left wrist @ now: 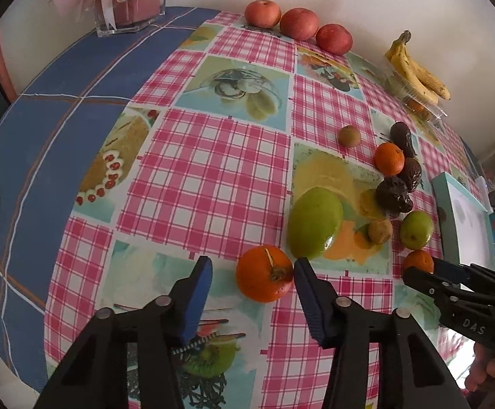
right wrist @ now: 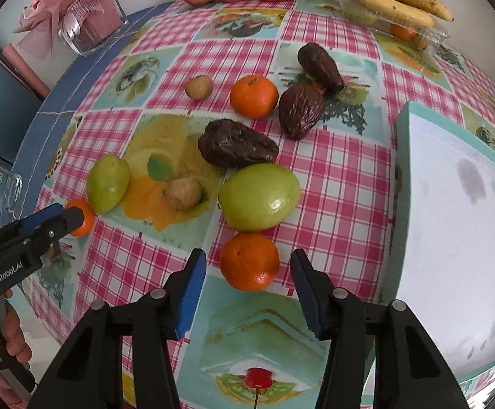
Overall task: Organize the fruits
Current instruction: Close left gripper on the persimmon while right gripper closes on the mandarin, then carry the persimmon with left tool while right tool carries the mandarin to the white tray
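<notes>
On the checked surface (left wrist: 213, 170), each gripper's jaws stand apart around an orange, the left gripper (left wrist: 252, 274) by a stemmed orange (left wrist: 264, 277), the right gripper (right wrist: 247, 269) over another orange (right wrist: 250, 261) whose far edge a green fruit (right wrist: 259, 196) hides, beside a white tray (right wrist: 451, 231) cut off at the frame's edge.

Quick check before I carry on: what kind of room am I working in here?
Probably a home dining or kitchen table: a checked pink tablecloth printed with food pictures, loose fruit beside three apples and bananas along the wall, and a ribboned gift box.
</notes>
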A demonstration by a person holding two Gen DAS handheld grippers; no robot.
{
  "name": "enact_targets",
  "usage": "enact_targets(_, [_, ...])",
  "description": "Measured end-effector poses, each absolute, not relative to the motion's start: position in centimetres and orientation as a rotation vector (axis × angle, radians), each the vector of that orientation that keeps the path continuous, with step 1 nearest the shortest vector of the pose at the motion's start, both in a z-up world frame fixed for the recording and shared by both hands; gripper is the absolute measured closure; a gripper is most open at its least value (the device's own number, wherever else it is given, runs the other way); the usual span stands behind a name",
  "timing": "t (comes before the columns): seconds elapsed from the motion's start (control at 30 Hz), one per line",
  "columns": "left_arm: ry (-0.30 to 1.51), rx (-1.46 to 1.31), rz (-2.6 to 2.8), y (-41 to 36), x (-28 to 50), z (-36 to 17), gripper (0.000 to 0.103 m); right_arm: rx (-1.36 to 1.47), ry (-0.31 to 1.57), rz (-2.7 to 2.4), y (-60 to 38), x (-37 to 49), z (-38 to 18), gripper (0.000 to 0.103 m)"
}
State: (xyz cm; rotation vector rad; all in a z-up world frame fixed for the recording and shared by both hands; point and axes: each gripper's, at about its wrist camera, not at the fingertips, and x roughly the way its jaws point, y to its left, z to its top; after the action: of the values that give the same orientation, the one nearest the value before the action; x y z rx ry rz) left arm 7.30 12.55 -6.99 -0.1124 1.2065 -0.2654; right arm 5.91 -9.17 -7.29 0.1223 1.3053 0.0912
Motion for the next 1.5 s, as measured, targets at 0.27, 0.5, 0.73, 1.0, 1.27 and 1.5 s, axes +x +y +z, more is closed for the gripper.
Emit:
enact_targets(0.27, [1.204,-0.105,-0.288,12.1,7.1,-6.7,0.066,0.121,1.307,0.092,-9.0,6.0,-7.4,0.063])
enact_targets(0.5, [1.201,-0.113,-0.281,12.2,6.9,-6.5,0.067,0.145,1.306,0.093,-9.3,5.8,-7.4,0.066])
enact_targets(0.73, [1.170,-0.121,-0.276,12.3,6.2,-4.9,0.067,0.187,1.263,0.114,-10.1,5.2,-5.8,0.067])
enact_targets(1.0, [1.129,-0.104,-0.281,11.0,5.4,-2.0,0.067,0.250,1.213,0.106,-11.8,4.5,-3.9,0.067])
enact_targets(1.27, [1.091,-0.082,-0.338,6.5,5.4,1.1,0.067,0.309,1.135,-0.018,-17.6,4.4,-1.6,0.067])
enact_targets(1.5, [1.080,-0.053,-0.431,-0.1,5.9,3.4,0.067,0.344,1.078,-0.249,-25.4,2.8,-0.3,0.067])
